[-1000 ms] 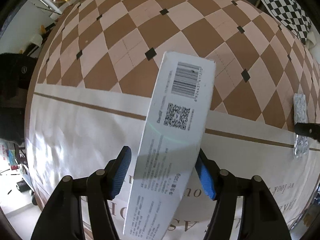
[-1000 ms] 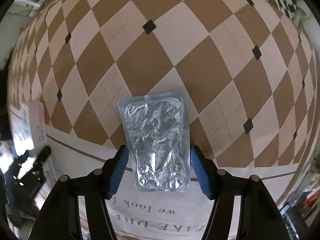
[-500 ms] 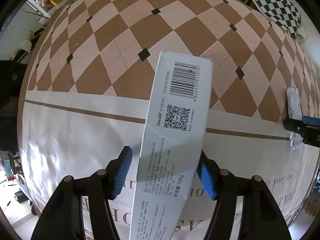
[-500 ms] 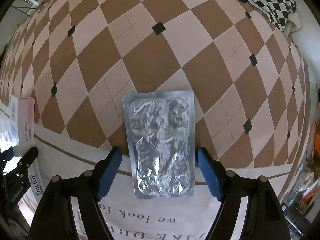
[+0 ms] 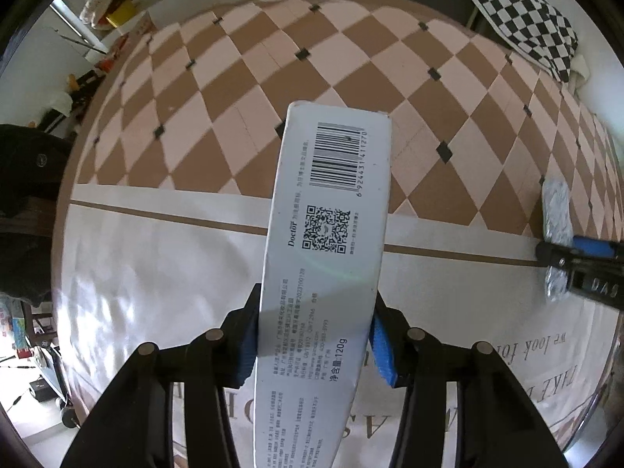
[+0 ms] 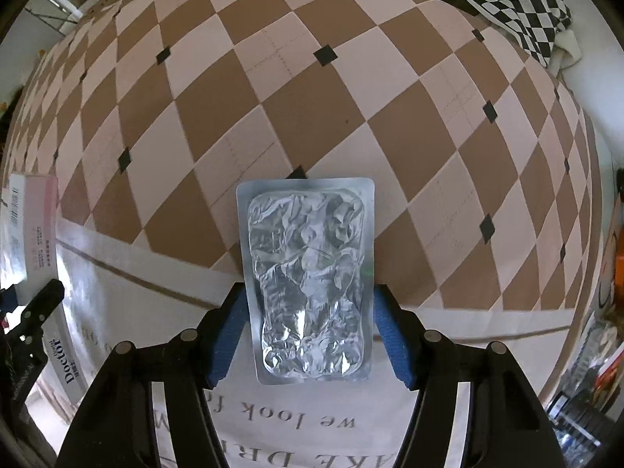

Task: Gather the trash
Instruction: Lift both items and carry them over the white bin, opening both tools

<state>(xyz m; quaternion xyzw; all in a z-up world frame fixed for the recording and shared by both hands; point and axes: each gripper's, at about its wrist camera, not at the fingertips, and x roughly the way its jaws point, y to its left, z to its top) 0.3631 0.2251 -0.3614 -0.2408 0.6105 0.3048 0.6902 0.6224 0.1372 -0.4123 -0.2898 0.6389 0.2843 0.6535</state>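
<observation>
box clamped in left gripper, foil pack in right gripper

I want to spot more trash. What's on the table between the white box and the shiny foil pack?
Nothing: in the left wrist view, only bare tablecloth lies between the white box and foil pack.

Round table under checkered, lettered tablecloth.
</observation>
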